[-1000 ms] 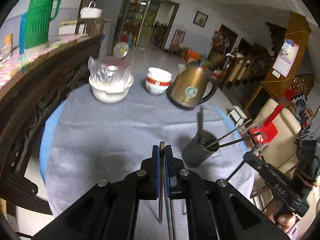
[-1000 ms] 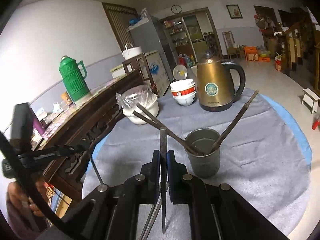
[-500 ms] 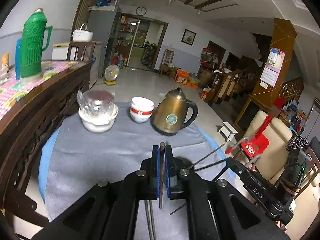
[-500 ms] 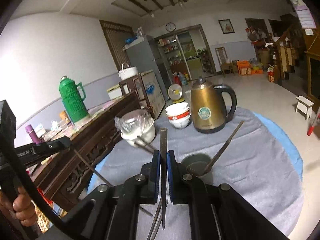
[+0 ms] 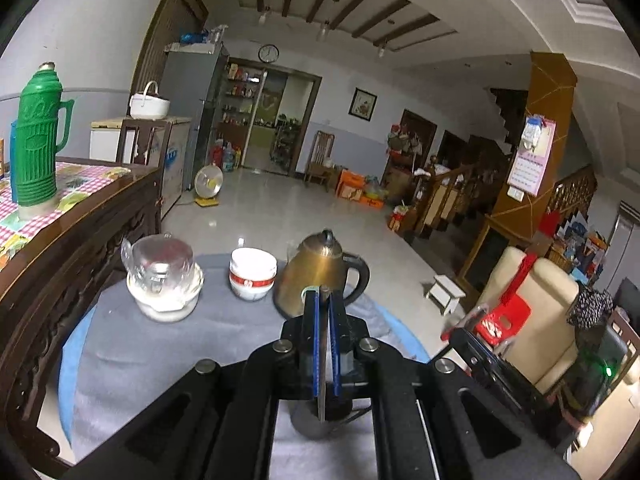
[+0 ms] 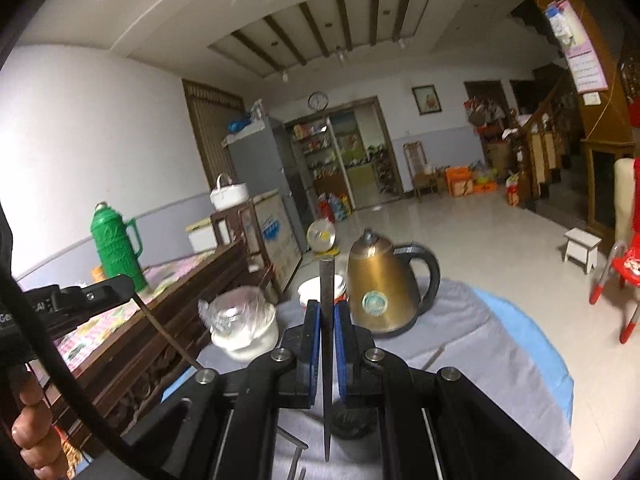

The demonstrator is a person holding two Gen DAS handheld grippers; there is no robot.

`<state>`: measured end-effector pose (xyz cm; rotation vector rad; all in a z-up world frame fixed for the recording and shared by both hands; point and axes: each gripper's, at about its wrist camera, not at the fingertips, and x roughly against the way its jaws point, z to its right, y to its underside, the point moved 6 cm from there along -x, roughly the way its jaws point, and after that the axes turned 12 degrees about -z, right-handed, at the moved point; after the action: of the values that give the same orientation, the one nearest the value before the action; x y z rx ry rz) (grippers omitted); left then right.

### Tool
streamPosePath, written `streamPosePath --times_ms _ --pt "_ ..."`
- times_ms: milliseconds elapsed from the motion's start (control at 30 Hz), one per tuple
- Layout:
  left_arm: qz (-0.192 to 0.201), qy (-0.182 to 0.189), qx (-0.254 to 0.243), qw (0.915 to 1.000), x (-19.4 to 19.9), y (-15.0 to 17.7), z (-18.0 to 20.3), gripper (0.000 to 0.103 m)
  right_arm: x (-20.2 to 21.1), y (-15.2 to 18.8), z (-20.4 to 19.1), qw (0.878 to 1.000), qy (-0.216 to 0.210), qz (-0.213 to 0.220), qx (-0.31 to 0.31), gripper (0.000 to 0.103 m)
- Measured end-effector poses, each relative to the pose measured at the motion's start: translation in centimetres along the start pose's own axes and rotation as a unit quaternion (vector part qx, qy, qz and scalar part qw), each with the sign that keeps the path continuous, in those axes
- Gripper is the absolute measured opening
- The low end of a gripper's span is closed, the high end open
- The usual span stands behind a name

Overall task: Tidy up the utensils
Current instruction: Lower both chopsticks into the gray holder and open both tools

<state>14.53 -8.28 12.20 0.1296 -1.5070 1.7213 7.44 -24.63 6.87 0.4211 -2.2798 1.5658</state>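
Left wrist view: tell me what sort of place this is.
Most likely the main hall of a lived-in family home. A brass-coloured electric kettle and stacked white bowls with a red band sit on a round grey-clothed table, with a grey refrigerator and wooden staircase railing behind.

brass kettle (image 5: 316,272) beside stacked red-banded bowls (image 5: 252,274) and wrapped white bowl (image 5: 164,280) on grey-clothed bench (image 5: 160,344); green thermos (image 5: 38,140) on sideboard (image 5: 76,224)
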Motion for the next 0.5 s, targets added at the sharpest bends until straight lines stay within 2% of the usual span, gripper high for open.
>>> streamPosePath --times_ms 167,333,500 --pt "0.011 -0.011 0.0 0.9999 -2.0 -0.6 0.9 0.005 -0.8 -0.9 0.3 0.999 0.031 0.029 0.012 0.007" --pt "0.008 -0.025 -0.008 0.9996 -4.6 0.2 1.3 0.005 -3.4 0.1 1.2 0.999 0.034 0.004 0.003 0.007" --pt "-0.027 -0.03 -0.018 0.999 -7.7 1.7 1.1 0.005 -5.2 1.6 2.3 0.999 0.031 -0.033 -0.007 0.007"
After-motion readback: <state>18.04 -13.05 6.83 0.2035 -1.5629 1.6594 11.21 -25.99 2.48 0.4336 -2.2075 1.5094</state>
